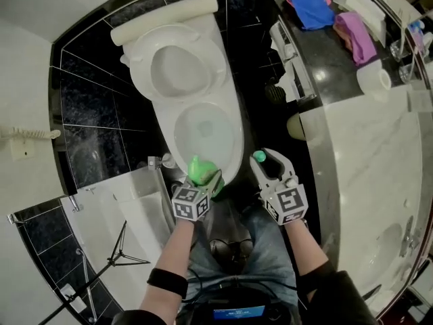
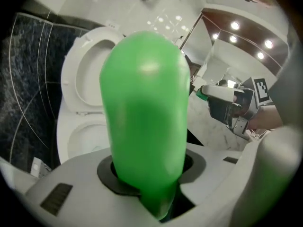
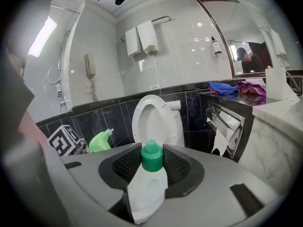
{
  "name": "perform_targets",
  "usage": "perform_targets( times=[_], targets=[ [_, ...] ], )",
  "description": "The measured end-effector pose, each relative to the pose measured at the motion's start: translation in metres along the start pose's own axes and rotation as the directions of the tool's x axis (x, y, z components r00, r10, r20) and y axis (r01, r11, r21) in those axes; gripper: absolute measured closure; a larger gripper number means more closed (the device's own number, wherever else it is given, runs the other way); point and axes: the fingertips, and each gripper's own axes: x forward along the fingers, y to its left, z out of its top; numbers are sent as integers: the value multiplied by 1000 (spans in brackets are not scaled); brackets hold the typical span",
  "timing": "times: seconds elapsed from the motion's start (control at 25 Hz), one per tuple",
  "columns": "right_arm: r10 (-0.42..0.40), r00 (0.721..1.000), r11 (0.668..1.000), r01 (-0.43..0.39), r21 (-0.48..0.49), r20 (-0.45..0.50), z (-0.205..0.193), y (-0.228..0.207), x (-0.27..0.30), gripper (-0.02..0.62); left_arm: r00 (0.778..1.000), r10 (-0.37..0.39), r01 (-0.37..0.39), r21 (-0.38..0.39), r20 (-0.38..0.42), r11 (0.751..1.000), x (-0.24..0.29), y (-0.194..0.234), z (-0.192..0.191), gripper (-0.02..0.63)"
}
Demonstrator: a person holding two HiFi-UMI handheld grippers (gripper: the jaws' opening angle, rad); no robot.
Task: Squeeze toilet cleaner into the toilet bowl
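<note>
While the left tongs (image 1: 205, 179) clamp the green toilet cleaner bottle (image 2: 144, 112) at the near rim of the toilet bowl (image 1: 237, 122) and the right tongs (image 1: 272, 162) pinch what seems its green-tipped cap (image 3: 150, 176), uncapping looks done; next, aim the nozzle (image 3: 110, 132) into the bowl and squeeze.

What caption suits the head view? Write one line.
The left gripper grips a green bottle, the right gripper a white piece with a green top, before the open toilet bowl.

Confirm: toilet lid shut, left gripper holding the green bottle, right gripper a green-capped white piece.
One error: the head view shows the toilet lid raised. The left gripper holds the green bottle, the right gripper the green-capped white piece.
</note>
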Motion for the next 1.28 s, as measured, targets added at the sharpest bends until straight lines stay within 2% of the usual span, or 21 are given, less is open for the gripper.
perform_targets(
  times=[0.2, 0.32, 0.6, 0.76, 0.92, 1.08, 1.28],
  targets=[
    [33, 999, 999, -33, 1, 20, 31, 18, -21, 445, 996, 64, -73, 160, 60, 984, -40, -27, 52, 426],
    [53, 998, 999, -53, 3, 29, 50, 24, -35, 445, 989, 102, -122, 202, 109, 972, -67, -44, 83, 426],
    [129, 990, 992, -128, -12, 64, 101, 42, -75, 443, 959, 192, -237, 221, 208, 946, -147, -83, 137, 425],
    [232, 970, 973, -231, -25, 69, 140, 71, -110, 440, 938, 241, -296, 214, 251, 931, -203, -114, 154, 425],
    [313, 948, 949, -311, -50, 57, 159, 94, -135, 440, 925, 274, -333, 215, 261, 918, -247, -139, 156, 425],
    [328, 944, 943, -325, -69, 39, 171, 109, -153, 440, 924, 278, -338, 220, 262, 915, -278, -154, 155, 425],
    [288, 957, 951, -283, -124, 26, 171, 121, -166, 440, 930, 250, -317, 243, 268, 917, -304, -154, 157, 425]
  ],
)
